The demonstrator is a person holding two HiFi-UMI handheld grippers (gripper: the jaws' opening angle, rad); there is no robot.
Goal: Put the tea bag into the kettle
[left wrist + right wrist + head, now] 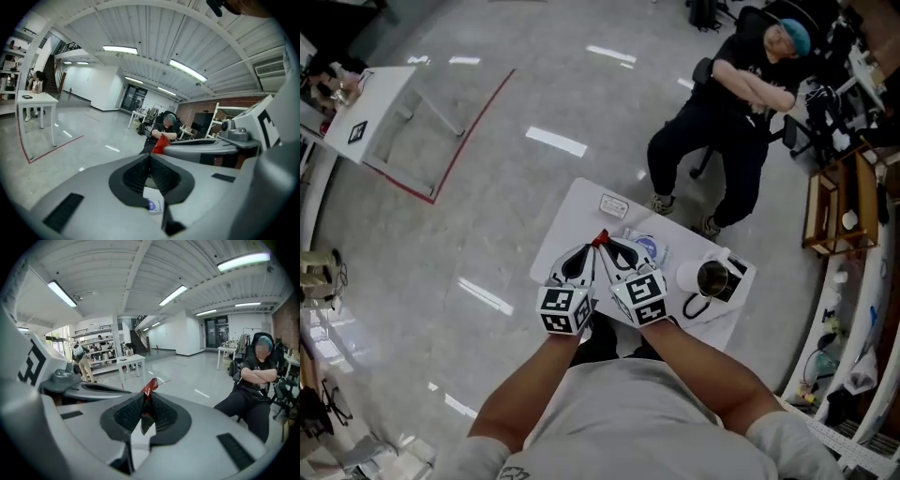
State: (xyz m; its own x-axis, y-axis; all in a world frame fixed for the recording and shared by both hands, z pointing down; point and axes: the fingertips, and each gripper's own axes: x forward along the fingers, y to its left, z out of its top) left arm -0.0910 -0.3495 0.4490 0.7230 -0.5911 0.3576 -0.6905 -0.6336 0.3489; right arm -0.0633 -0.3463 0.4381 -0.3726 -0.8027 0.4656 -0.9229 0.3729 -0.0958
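Grippers, two, met tip to tip: the left gripper [592, 247] and the right gripper [610, 247] each had its jaws closed on the one red tea bag [601, 238]. The bag's free end pointed up and away past the jaws. Below, one white table [572, 220] carried one kettle [712, 278], well right of the bag. Beyond sat one person [731, 122].

Seated person [727, 112] beyond the counter [570, 223], arms crossed. White card [613, 204] lies near the counter's far edge. Second white table [380, 98] far left, red floor tape [472, 136] beside it. Wooden shelving [830, 211] at right.
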